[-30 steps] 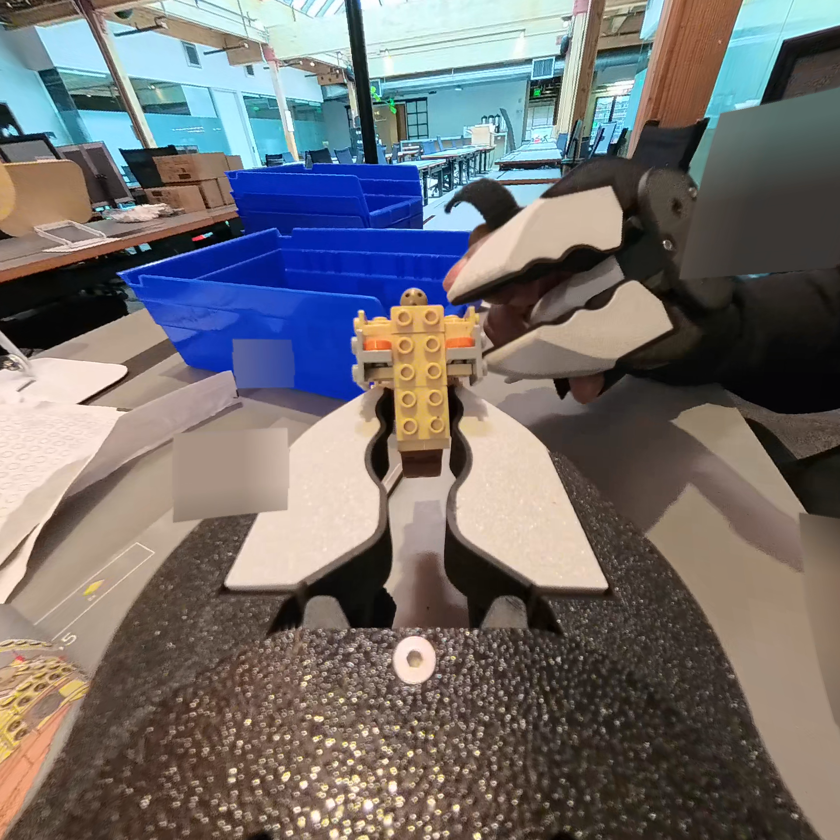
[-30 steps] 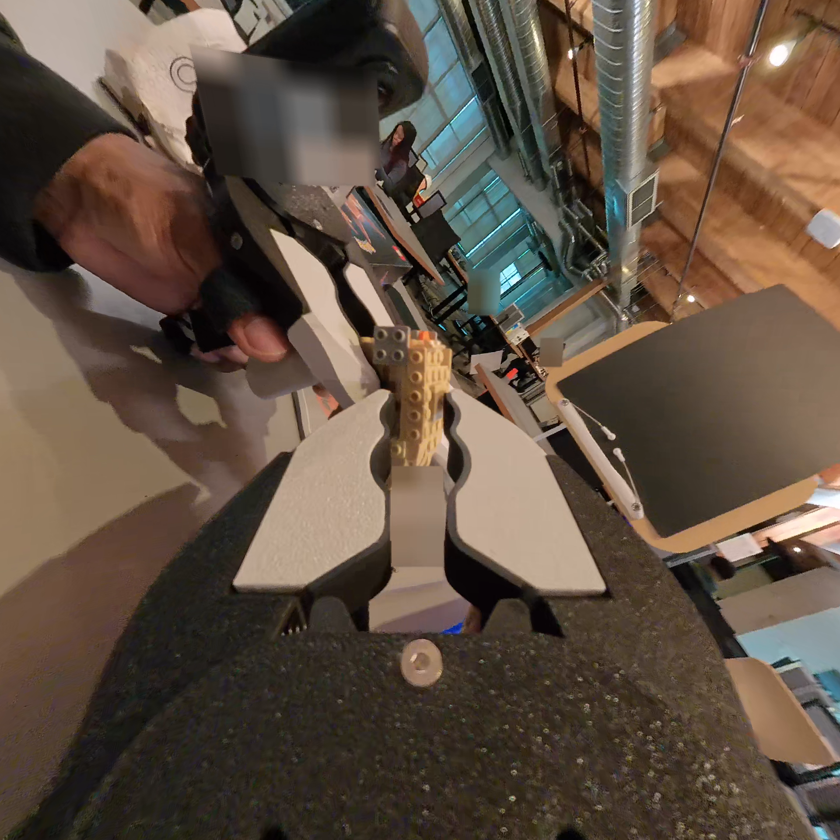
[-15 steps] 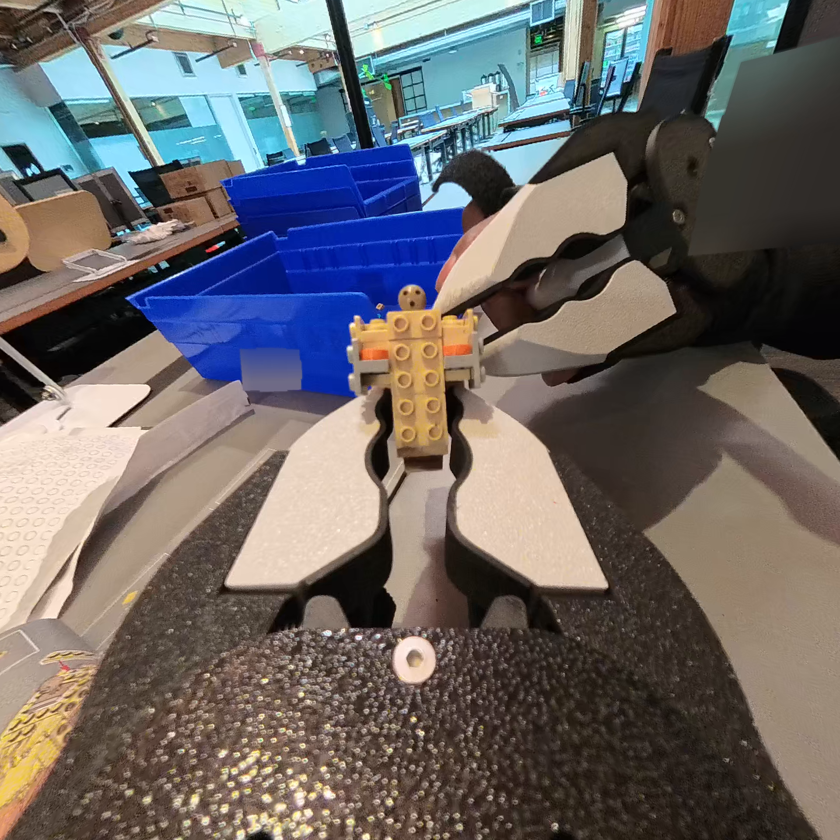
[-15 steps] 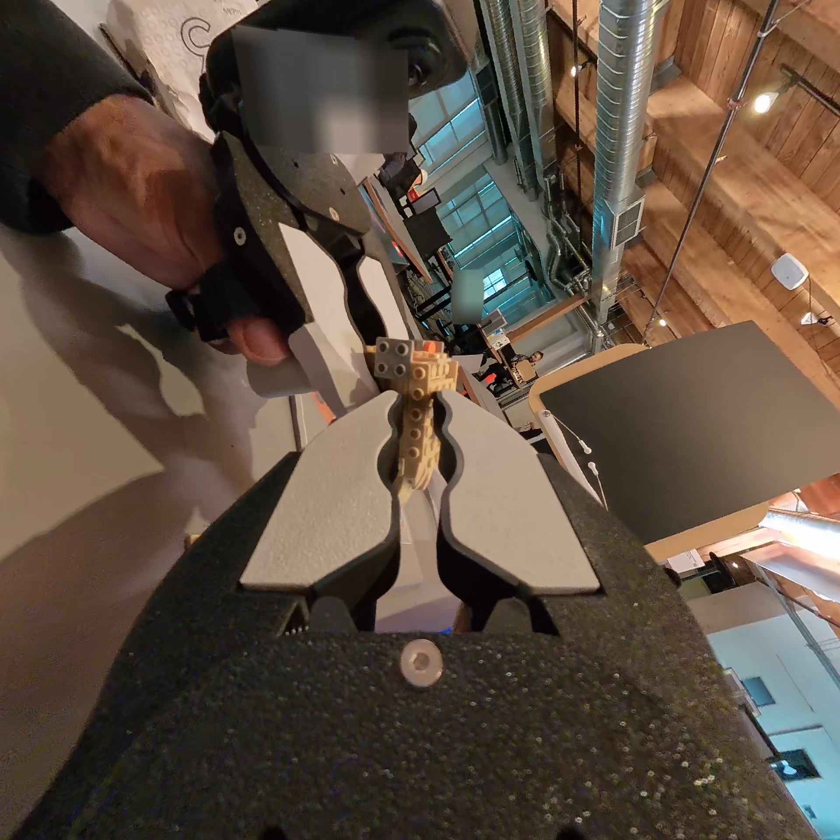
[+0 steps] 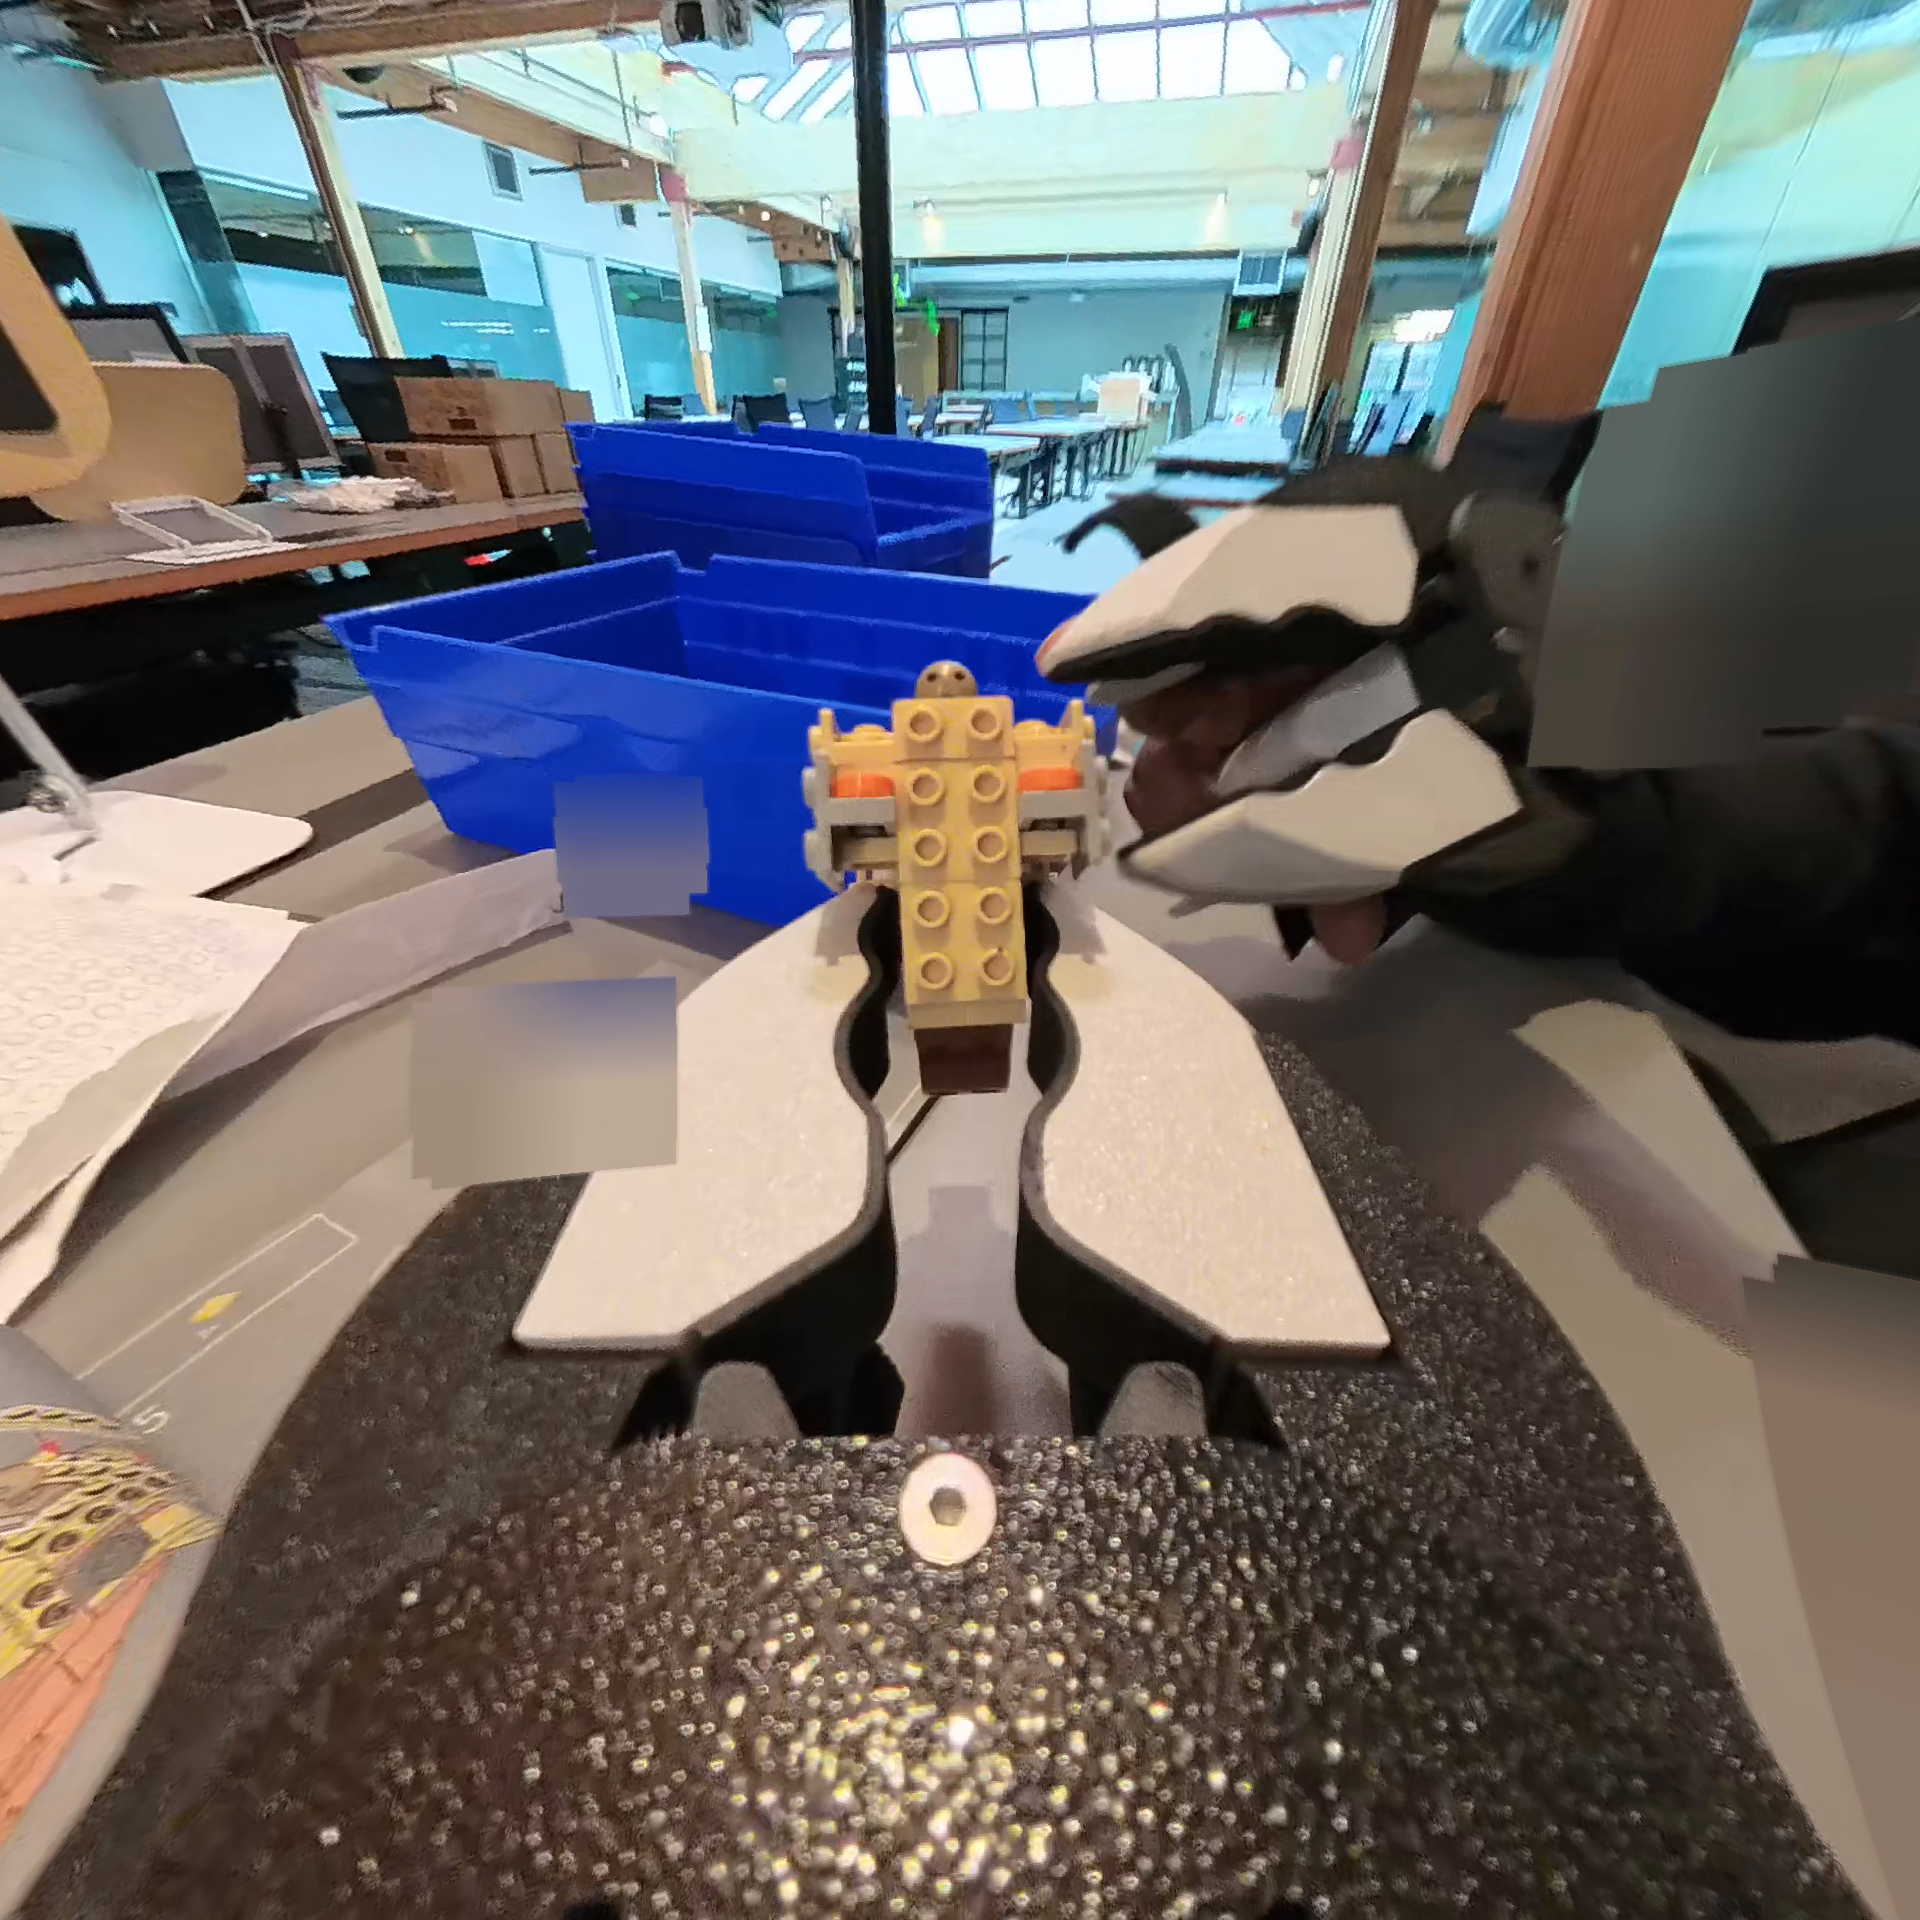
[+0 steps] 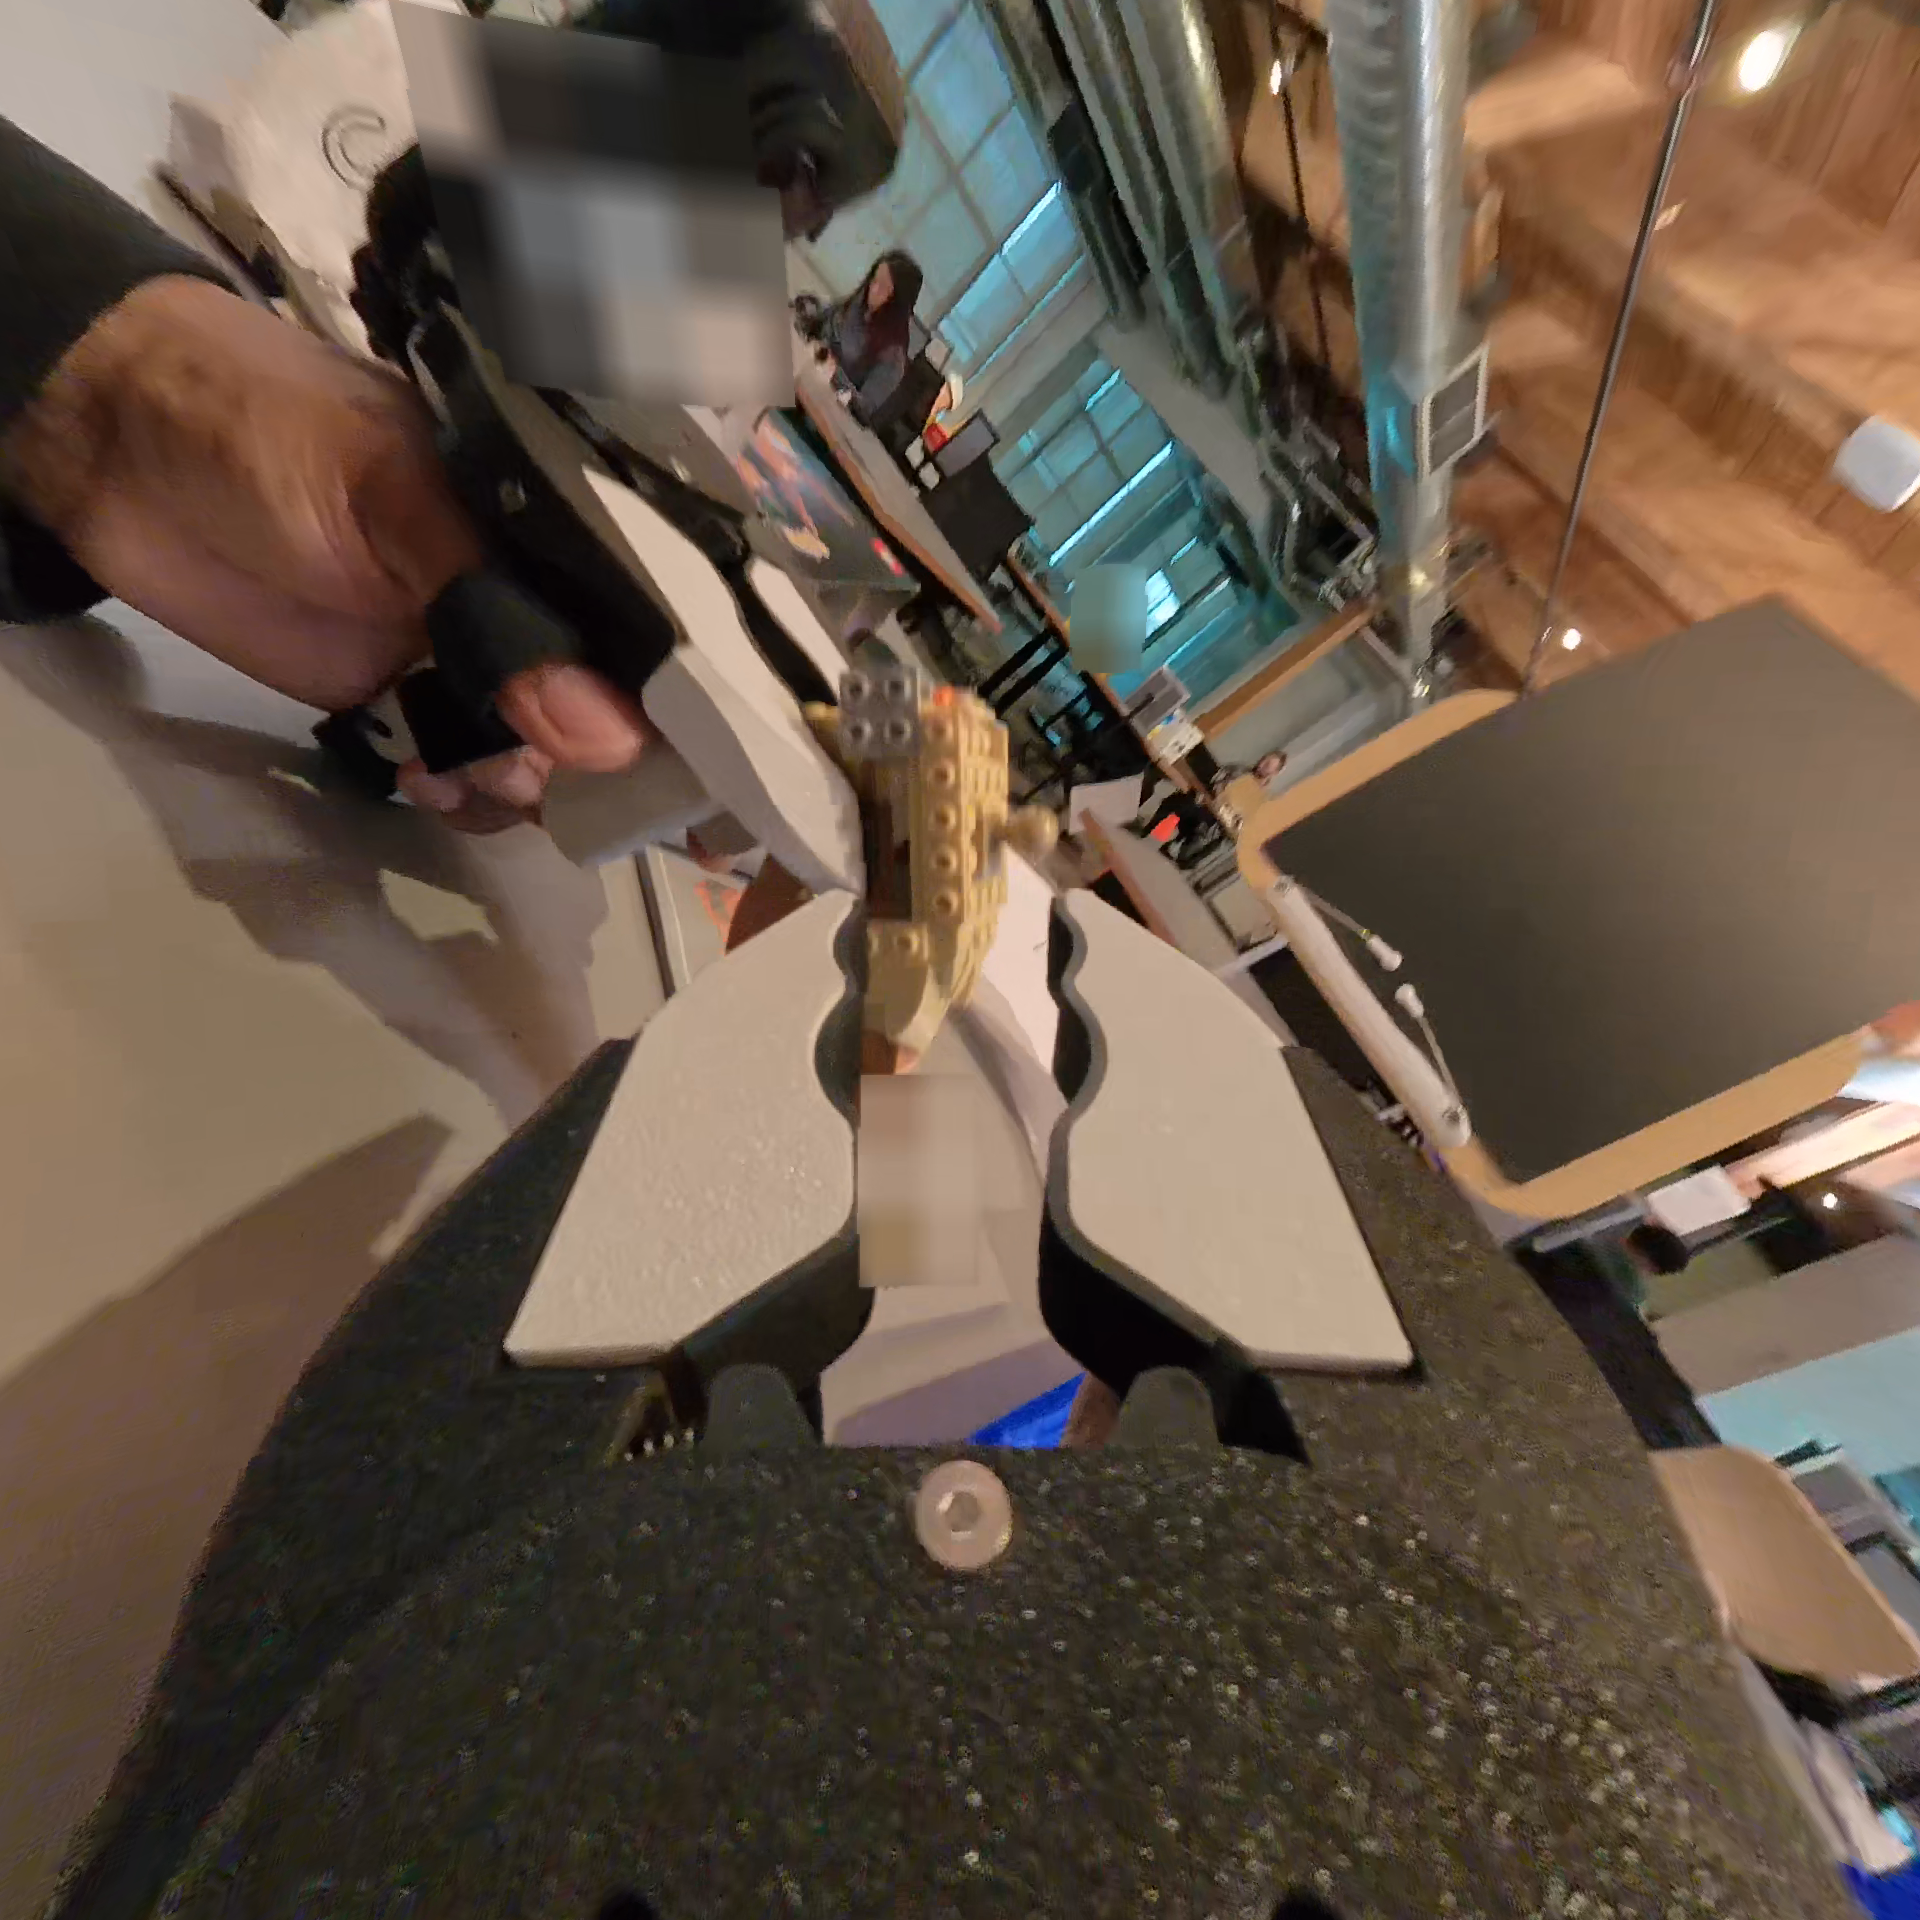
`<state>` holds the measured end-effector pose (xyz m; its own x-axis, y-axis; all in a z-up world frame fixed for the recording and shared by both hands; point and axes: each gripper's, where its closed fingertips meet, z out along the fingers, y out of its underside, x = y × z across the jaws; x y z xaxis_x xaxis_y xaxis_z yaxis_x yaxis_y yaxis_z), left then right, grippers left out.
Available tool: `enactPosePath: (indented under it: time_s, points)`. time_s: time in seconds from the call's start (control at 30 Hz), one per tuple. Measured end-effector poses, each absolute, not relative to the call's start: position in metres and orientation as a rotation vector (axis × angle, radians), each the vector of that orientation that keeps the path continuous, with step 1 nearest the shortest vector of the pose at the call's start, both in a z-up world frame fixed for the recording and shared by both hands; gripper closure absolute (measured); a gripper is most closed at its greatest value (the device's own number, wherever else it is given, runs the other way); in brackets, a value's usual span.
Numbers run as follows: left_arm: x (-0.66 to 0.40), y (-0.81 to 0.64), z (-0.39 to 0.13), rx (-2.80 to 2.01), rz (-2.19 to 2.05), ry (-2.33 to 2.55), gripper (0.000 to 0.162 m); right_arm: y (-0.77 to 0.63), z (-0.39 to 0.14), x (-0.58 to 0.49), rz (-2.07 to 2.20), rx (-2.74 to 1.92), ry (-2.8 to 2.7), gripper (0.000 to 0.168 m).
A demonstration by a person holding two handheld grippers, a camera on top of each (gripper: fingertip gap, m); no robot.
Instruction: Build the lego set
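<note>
Left gripper point(image 5: 956, 925) fingers clamped on tan lego model point(image 5: 961, 862) held above grey surface point(image 5: 1351, 1049), right gripper point(image 5: 1086, 758) just beside it, fingers spread, gripping nothing, blue bins point(image 5: 582, 707) behind.

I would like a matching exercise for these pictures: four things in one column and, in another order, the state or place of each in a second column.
Things:
1. left tool
2. right tool
3. lego model
4. blue bins

States or places:
A. open, one finger above and one below, beside the model
B. on the table behind the model
C. shut on the model's lower end
D. tan with orange parts, held up off the table

Pairs: 1-C, 2-A, 3-D, 4-B
</note>
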<state>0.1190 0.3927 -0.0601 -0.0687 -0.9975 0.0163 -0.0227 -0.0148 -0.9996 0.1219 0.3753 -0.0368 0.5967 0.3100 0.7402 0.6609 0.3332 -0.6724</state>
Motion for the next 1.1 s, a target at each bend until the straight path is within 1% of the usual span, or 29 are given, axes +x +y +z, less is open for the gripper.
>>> enactPosePath:
  time_s: [0.2, 0.43, 0.83, 0.93, 1.03, 1.1]
  points:
    - [0.113, 0.394, -0.045, -1.209, -1.484, 1.145, 0.14, 0.387, -0.061, 0.127, -0.353, -1.352, -1.01, 0.125]
    - [0.109, 0.403, -0.038, -1.233, -1.631, 1.017, 0.14, 0.392, -0.066, 0.127, -0.426, -1.384, -1.005, 0.115]
    - [0.104, 0.407, -0.023, -1.162, -1.655, 0.894, 0.14, 0.393, -0.069, 0.121, -0.357, -1.448, -0.948, 0.107]
    - [0.103, 0.408, -0.02, -1.151, -1.701, 0.844, 0.14, 0.398, -0.069, 0.121, -0.38, -1.463, -0.923, 0.107]
    - [0.107, 0.405, -0.022, -1.163, -1.723, 0.849, 0.14, 0.402, -0.068, 0.122, -0.429, -1.458, -0.888, 0.102]
    - [0.109, 0.403, -0.022, -1.159, -1.724, 0.858, 0.14, 0.405, -0.067, 0.124, -0.47, -1.459, -0.875, 0.107]
